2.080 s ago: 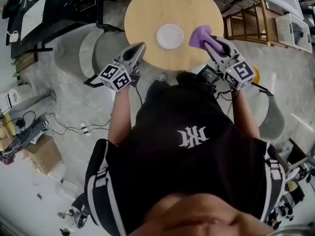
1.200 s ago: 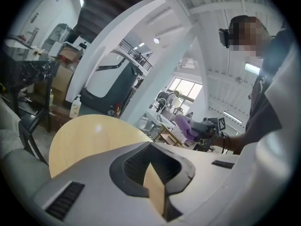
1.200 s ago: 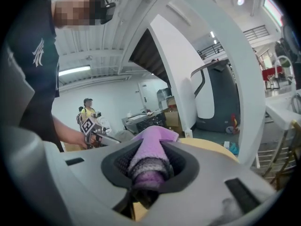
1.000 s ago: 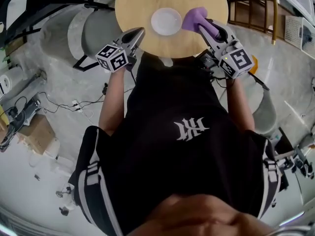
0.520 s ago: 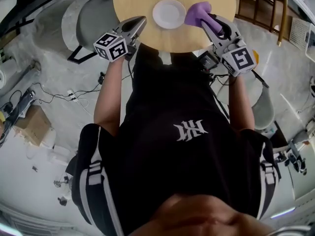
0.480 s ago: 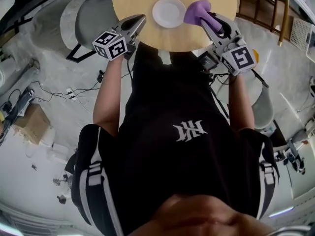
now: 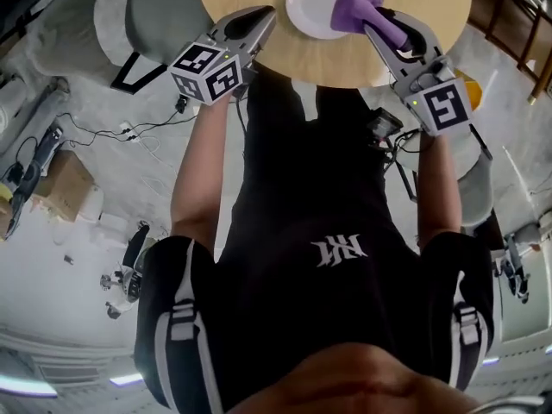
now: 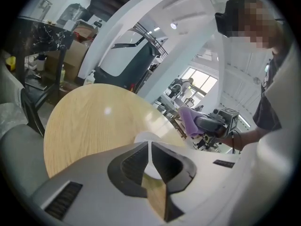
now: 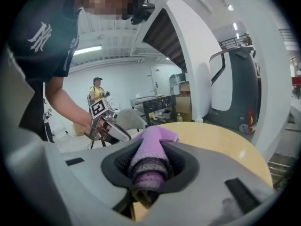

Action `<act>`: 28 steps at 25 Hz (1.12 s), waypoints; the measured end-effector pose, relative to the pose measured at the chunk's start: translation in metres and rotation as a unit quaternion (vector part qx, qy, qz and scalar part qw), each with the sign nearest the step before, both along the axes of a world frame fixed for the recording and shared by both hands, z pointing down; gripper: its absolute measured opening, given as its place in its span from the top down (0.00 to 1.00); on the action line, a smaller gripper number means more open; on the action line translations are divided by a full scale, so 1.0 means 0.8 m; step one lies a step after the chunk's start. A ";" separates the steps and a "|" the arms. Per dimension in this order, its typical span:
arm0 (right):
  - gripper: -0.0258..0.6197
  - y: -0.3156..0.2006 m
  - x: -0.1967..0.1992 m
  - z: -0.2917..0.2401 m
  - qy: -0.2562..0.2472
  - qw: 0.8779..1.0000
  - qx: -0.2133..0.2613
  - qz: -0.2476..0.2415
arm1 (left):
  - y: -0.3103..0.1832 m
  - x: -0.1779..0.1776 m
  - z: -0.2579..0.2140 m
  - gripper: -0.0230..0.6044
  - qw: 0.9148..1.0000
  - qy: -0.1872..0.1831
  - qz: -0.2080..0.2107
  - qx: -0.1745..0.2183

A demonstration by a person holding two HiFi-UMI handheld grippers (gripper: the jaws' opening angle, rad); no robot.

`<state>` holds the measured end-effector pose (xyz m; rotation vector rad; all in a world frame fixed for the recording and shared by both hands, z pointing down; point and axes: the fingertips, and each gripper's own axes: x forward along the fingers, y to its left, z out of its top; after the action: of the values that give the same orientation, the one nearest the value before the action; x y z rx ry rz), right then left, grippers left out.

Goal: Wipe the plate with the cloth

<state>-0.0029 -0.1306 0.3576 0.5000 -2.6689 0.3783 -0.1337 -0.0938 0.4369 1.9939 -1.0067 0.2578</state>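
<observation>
Right tongs (image 7: 375,20), clamped on the cloth (image 7: 357,3), have dropped to the plate (image 7: 310,7) rim. Left tongs (image 7: 264,17), empty, have just been opening a crack; wiping looks imminent.

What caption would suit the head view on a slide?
Right hand-held gripper holds a purple cloth at the white plate's edge on a round wooden table.

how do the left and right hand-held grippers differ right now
The right hand-held gripper is clamped on the purple cloth. The left hand-held gripper holds nothing, and its jaws have just been opening a crack. The right one's cloth sits at the white plate's right rim, while the left one stops short of the plate, over the table. Both point toward the plate.
</observation>
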 end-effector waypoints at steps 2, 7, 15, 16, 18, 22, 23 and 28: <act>0.81 -0.004 -0.003 0.009 -0.006 1.000 0.006 0.007 | 0.004 0.000 0.011 0.91 1.000 -0.016 0.010 -0.015; 0.81 -0.011 -0.019 0.033 -0.022 0.999 0.013 0.024 | 0.010 -0.007 0.033 0.81 0.997 -0.055 0.031 -0.044; 0.81 -0.014 -0.019 0.053 -0.019 0.999 0.042 0.018 | 0.013 0.019 0.047 0.68 0.994 -0.039 0.045 -0.088; 0.81 -0.013 -0.018 0.054 -0.021 0.999 0.045 0.015 | 0.014 0.020 0.048 0.68 0.994 -0.041 0.044 -0.090; 0.81 -0.014 -0.016 0.055 -0.023 0.998 0.053 0.011 | 0.015 0.023 0.051 0.68 0.993 -0.045 0.048 -0.096; 0.81 -0.012 -0.014 0.059 -0.022 0.998 0.060 0.008 | 0.015 0.031 0.055 0.68 0.992 -0.046 0.060 -0.104; 0.81 -0.012 -0.013 0.060 -0.021 0.998 0.060 0.009 | 0.016 0.032 0.058 0.68 0.991 -0.047 0.063 -0.106; 0.81 -0.013 -0.012 0.061 -0.023 0.998 0.063 0.013 | 0.017 0.033 0.066 0.71 0.990 -0.052 0.068 -0.111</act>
<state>-0.0121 -0.1406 0.4067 0.5697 -2.7451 0.2332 -0.1074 -0.0800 0.4894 1.8617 -0.8661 0.5305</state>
